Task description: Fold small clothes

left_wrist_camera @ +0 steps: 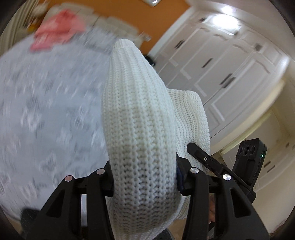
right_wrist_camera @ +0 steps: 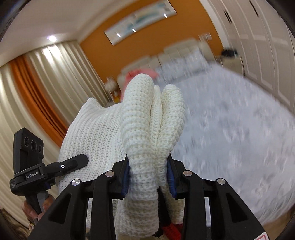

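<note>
— Knit fills the near ground for us: the left gripper [left_wrist_camera: 144, 177] is clamped on a thick roll of the white sweater [left_wrist_camera: 136, 118], and the right gripper [right_wrist_camera: 149, 177] pinches a bunched fold of the same sweater [right_wrist_camera: 147, 120] between its blue pads [right_wrist_camera: 125, 177].

— Agreed, both sets of fingers are clenched on cloth. Where do we say the sweater is?

— Held up in the air between the two grippers, above the bed [left_wrist_camera: 46, 103]. From the left wrist its roll runs straight away from us, long axis along the fingers, rounded end pointing toward the orange wall [left_wrist_camera: 147, 16]. From the right wrist it splits into two lobes that point the same way, up and away.

— And the rest of the sweater?

— A flat panel spreads sideways toward the other gripper in each view. Something red and black [right_wrist_camera: 170, 229] shows low under the right fingers; we cannot tell what it is.

— Edges and room?

— The bed lies below and beyond, blurred, with a pink garment [left_wrist_camera: 55, 31] near its far end by the headboard [right_wrist_camera: 177, 53]. White wardrobe doors [left_wrist_camera: 221, 70] bound one side, curtains [right_wrist_camera: 36, 88] the other, and the orange wall closes the far end.
</note>
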A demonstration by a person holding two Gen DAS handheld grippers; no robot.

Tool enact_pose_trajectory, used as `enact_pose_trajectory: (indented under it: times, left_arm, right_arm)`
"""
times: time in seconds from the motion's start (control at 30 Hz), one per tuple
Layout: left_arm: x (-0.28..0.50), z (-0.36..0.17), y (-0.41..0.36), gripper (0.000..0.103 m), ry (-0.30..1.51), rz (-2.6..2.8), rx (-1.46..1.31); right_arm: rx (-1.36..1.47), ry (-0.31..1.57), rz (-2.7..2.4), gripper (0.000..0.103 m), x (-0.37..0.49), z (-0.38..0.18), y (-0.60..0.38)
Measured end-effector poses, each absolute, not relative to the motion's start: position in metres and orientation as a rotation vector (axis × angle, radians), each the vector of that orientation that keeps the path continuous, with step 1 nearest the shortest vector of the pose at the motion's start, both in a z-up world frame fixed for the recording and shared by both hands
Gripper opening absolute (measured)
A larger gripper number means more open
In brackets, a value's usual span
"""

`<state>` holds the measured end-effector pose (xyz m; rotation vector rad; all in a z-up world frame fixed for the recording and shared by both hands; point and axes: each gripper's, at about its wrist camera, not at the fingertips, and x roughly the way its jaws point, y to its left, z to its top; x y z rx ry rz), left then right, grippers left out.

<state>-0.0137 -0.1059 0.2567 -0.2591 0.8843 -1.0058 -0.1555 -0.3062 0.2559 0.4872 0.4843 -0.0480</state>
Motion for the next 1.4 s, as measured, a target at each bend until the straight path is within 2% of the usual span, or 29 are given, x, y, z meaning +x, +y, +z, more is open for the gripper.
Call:
enact_pose_trajectory:
  times: [0.13, 0.27, 0.47, 0.57, 0.67, 0.9, 0.97, 1.07, 1.13, 1.2, 1.23, 1.27, 1.33, 1.4]
  left_arm:
    - [-0.015, 0.314, -0.093, 0.046, 0.764, -1.055, -0.262]
    - [-0.004, 0.346, -0.068, 0.048, 0.697, -1.049, -0.266]
    - [0.033, 0.351, -0.020, 0.051, 0.699, -0.968, -0.259]
    - [0.068, 0.318, 0.002, 0.051, 0.769, -0.894, -0.262]
    - [0.106, 0.260, 0.026, 0.051, 0.857, -0.822, -0.253]
    - [0.172, 0.082, 0.072, 0.051, 1.035, -0.670, -0.258]
    - [0.177, 0.028, 0.079, 0.058, 1.042, -0.603, -0.244]
    - [0.181, -0.040, 0.097, 0.058, 1.105, -0.383, -0.181]
    - [0.170, -0.039, 0.119, 0.061, 1.064, -0.373, -0.252]
    - [0.153, -0.015, 0.134, 0.067, 1.036, -0.342, -0.261]
    - [0.146, -0.004, 0.137, 0.068, 1.023, -0.343, -0.265]
    - [0.136, 0.009, 0.136, 0.070, 1.000, -0.367, -0.266]
    - [0.126, 0.018, 0.125, 0.081, 0.979, -0.381, -0.227]
    - [0.117, 0.016, 0.104, 0.084, 1.008, -0.396, -0.186]
  right_arm:
    - [0.447, 0.380, -0.008, 0.033, -0.160, 0.304, -0.298]
    - [0.410, 0.333, 0.052, 0.033, -0.145, 0.336, -0.282]
    - [0.414, 0.398, 0.129, 0.034, -0.073, 0.328, -0.247]
    - [0.440, 0.482, 0.152, 0.034, -0.028, 0.293, -0.229]
    - [0.459, 0.584, 0.166, 0.034, 0.015, 0.237, -0.201]
    - [0.501, 0.843, 0.133, 0.035, 0.087, 0.061, -0.155]
    - [0.486, 0.949, 0.099, 0.040, 0.104, 0.001, -0.149]
    - [0.513, 1.080, -0.006, 0.040, 0.103, -0.051, -0.158]
    - [0.580, 1.013, 0.005, 0.040, 0.087, -0.035, -0.168]
    - [0.466, 0.925, -0.039, 0.040, 0.065, 0.003, -0.162]
    - [0.443, 0.899, -0.015, 0.036, 0.058, 0.014, -0.157]
    - [0.434, 0.894, 0.020, 0.026, 0.055, 0.020, -0.151]
    - [0.384, 0.944, 0.071, 0.023, 0.061, 0.013, -0.134]
    - [0.292, 1.053, 0.046, 0.021, 0.075, -0.022, -0.121]
